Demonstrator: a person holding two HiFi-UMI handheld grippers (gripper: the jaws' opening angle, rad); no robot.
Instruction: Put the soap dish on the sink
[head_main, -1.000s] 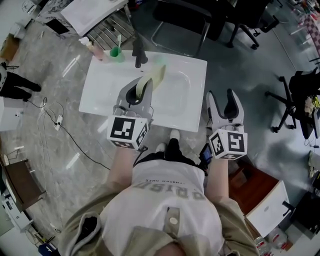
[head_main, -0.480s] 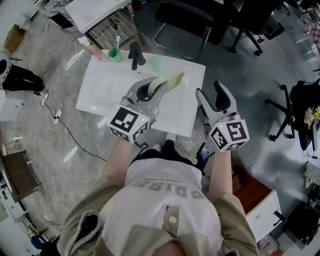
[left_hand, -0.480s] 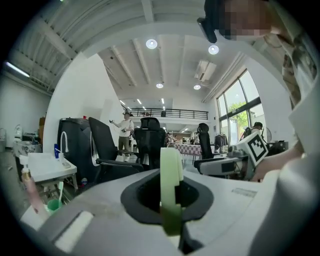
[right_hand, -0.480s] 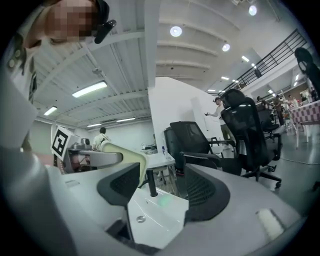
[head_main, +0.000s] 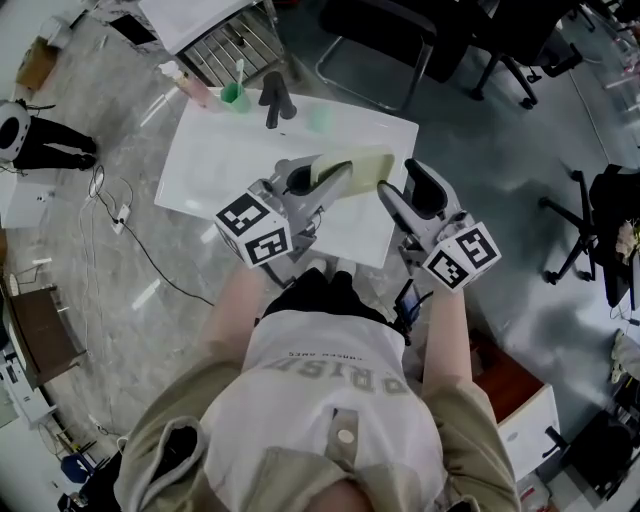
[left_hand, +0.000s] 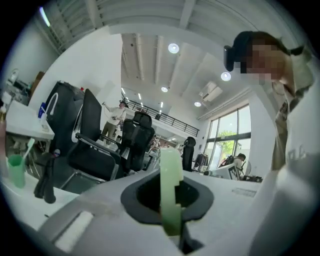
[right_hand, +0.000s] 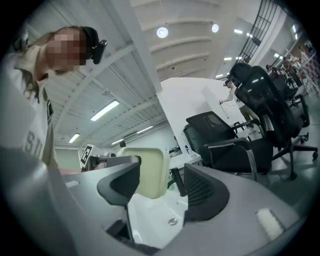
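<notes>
soap dish (head_main: 358, 162): pale yellow-green, rounded rectangle, turned on edge, frame centre, clamped in left gripper (head_main: 336, 180) | sink (head_main: 205, 165): white, rectangular, upper centre-left of frame, beneath dish

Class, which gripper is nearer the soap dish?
Left. The left gripper is shut on the soap dish, holding it over the sink. The right gripper, fingers open, hangs just beside it.

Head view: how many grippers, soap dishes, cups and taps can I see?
Grippers: 2 (left gripper, right gripper)
Soap dish: 1
Green cup: 1
Black tap: 1
Total: 5
</notes>
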